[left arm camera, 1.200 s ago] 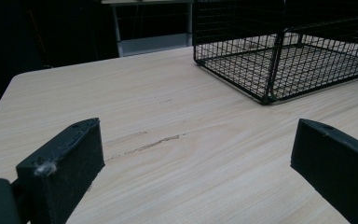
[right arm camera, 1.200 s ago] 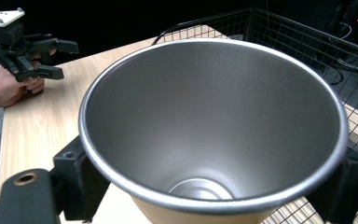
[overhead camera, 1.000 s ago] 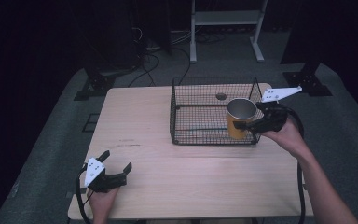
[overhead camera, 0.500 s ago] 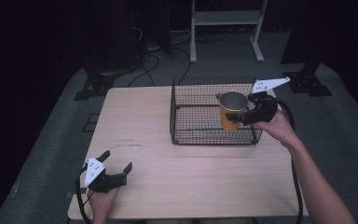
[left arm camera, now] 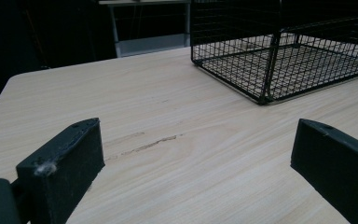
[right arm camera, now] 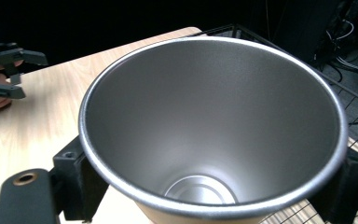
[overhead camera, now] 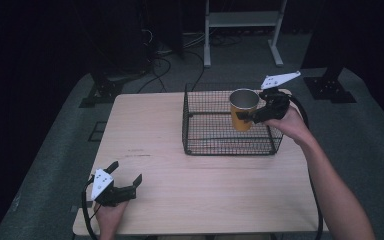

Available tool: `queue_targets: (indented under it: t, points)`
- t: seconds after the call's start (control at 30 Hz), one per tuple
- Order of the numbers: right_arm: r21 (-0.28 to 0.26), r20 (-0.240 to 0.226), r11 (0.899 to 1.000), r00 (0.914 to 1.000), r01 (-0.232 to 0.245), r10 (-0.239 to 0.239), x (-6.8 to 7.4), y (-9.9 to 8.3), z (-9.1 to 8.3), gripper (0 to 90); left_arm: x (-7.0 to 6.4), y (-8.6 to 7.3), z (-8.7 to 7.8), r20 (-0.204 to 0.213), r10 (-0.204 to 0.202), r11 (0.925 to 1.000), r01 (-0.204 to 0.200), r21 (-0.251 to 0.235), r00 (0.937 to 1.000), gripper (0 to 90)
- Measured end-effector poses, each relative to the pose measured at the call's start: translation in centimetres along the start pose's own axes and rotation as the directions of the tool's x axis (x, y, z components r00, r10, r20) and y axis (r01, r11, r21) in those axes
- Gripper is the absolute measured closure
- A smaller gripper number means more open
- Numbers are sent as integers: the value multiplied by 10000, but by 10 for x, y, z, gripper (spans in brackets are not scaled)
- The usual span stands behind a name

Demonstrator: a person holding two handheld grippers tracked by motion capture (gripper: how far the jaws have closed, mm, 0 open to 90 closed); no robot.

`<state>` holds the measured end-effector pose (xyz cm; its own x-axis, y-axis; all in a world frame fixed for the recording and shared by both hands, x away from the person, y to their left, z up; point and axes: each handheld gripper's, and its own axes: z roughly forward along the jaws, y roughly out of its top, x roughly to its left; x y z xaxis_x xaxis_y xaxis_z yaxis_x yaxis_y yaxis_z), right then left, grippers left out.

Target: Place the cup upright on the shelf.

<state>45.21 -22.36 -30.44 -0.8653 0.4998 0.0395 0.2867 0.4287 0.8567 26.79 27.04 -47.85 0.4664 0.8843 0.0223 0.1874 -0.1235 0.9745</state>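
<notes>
Item 1: steel cup [overhead camera: 243, 109], yellow outside, bare metal inside, upright, mouth up. Location: held above the right half of the wire basket [overhead camera: 206, 141], its base below the level of the basket's top rim in the high view; whether it touches the basket floor cannot be told. In the right gripper view the cup [right arm camera: 214, 135] sits between the 2 black jaws, 1 at each side of its wall just under the rim, interior empty.

Item 2: right gripper [overhead camera: 252, 116], clamped on the cup from the cup's right side, held by the person's right hand [overhead camera: 291, 122] over the basket's right edge.

Item 3: left gripper [overhead camera: 125, 186], near the table's front left corner, low over the wood. Jaws spread wide apart in the left gripper view, bare tabletop between them, nothing grasped. Well apart from cup and basket.

Item 4: wire basket, black mesh, rectangular, on the right rear part of the table [overhead camera: 145, 130]. The left gripper view shows its near corner [left arm camera: 265, 70].
</notes>
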Motion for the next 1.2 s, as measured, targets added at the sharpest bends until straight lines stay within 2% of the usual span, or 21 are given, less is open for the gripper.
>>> queue_targets:
  t: [0.23,0.67,1.2]
  points:
    - [-48,36,9998,9998,-197,197,-11,6,8,140,0,0,0,34,-27,10000,27,9,10000,18]
    - [-137,-63,9984,9985,-554,553,-24,3,26,139,1,0,1,58,-28,10000,28,27,10000,18]
    - [205,-137,9975,9976,-679,682,-35,-5,52,139,1,0,0,47,-43,10000,43,-21,10000,18]
